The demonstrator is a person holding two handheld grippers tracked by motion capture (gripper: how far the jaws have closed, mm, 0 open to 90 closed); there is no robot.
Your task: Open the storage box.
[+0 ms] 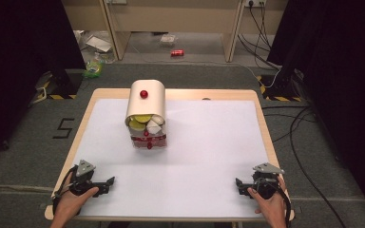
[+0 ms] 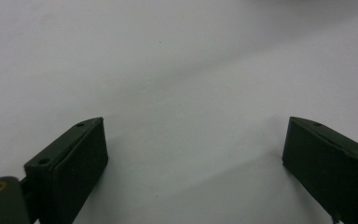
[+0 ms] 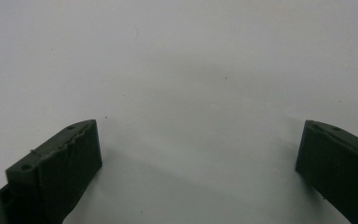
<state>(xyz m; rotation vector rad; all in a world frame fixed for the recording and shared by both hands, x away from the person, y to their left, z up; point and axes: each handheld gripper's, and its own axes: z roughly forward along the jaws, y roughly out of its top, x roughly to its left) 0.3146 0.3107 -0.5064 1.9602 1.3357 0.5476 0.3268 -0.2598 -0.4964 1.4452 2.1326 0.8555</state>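
With both the left gripper (image 1: 105, 182) and the right gripper (image 1: 240, 184) spread wide and empty, the box (image 1: 146, 114) is best reached slowly and squarely.

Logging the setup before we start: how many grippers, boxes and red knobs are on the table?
Grippers: 2, left gripper and right gripper, both open.
Cream box: 1.
Red knobs: 3, top knob, middle knob, bottom knob.
Total: 6.
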